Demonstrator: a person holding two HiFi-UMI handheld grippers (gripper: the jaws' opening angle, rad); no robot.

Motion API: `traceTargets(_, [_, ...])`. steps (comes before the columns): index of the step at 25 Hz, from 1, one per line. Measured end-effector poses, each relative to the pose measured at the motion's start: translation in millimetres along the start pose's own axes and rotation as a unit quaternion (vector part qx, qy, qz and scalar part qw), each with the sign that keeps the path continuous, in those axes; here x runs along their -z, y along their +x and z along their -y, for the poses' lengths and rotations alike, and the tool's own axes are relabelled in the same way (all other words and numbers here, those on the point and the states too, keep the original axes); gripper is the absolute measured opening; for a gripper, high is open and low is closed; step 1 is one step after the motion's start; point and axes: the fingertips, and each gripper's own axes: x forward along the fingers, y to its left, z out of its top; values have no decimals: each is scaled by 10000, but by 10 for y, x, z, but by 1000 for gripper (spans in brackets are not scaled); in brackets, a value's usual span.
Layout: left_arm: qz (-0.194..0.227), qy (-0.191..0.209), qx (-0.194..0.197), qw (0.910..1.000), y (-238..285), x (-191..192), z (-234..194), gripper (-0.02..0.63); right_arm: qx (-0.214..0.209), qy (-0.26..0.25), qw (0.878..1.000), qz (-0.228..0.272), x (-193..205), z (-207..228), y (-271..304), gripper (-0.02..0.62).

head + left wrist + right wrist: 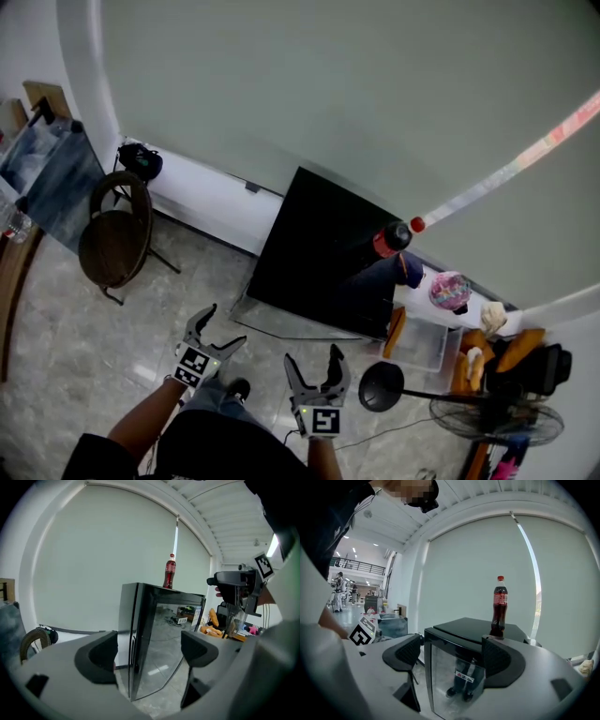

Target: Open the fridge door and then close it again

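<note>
Seemingly stiff and glossy, the small black fridge (323,253) is stood on the floor (75,328) against the far wall, its glass door (457,677) shut. A hold is best taken at the door's vertical edge, not the slippery pane, and pulled gently, since a cola bottle (392,238) is stood on top. The left gripper (225,326) and right gripper (312,356) are held released and empty, well short of it.

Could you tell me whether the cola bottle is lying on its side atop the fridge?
No, the cola bottle stands upright on the fridge top.
</note>
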Motion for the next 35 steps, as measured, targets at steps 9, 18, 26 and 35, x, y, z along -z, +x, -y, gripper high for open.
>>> traceTargets(9, [-469, 67, 205, 9987, 555, 296, -132, 364, -83, -38, 9998, -192, 112, -57, 314, 391])
traceTargets(18, [-947, 254, 351, 9946, 853, 562, -338, 220, -213, -210, 9994, -166, 54, -78, 492, 376])
traceTargets(26, [-1004, 295, 511, 9932, 947, 633, -317, 104, -208, -207, 9993, -221, 63, -41, 559, 376])
traceTargets(35, [-1208, 510, 1236, 9836, 959, 639, -309, 100, -250, -279, 9988, -313, 98, -44, 554, 374])
